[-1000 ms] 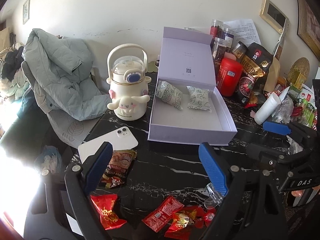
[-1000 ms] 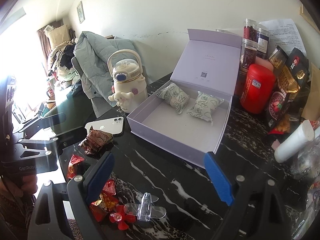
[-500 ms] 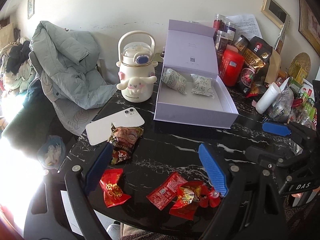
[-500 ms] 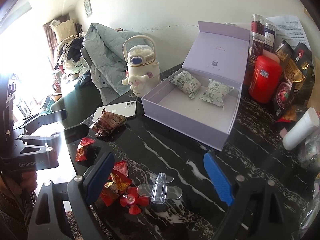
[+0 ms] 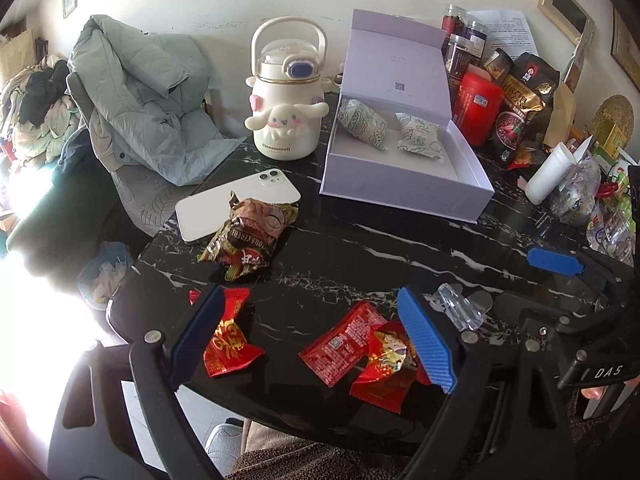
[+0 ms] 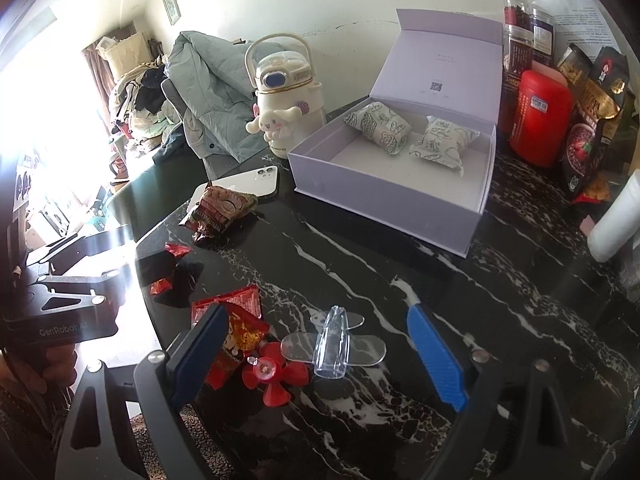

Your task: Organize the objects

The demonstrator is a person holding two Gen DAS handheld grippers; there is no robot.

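Note:
An open lilac gift box (image 5: 408, 196) (image 6: 384, 204) sits on the black marble table and holds two patterned sachets (image 5: 362, 122) (image 5: 418, 140). Red snack packets (image 5: 344, 344) (image 5: 228, 340) lie at the near table edge, under my open, empty left gripper (image 5: 312, 340). A brown snack bag (image 5: 246, 236) (image 6: 220, 210) lies on a white phone (image 5: 216, 206). My right gripper (image 6: 320, 356) is open and empty over a clear plastic plane toy (image 6: 334, 344) with a red propeller (image 6: 272, 376). Red packets (image 6: 232, 320) lie by its left finger.
A white Cinnamoroll kettle (image 5: 286, 108) stands left of the box. A red canister (image 5: 478, 108), jars and snack bags crowd the back right. A white roll (image 5: 550, 172) and plastic bags lie at the right. A grey jacket (image 5: 136, 100) hangs on a chair at the left.
Both grippers have pulled back and up from the box toward the near table edge, so more of the table and the red packets show. Both stay open.

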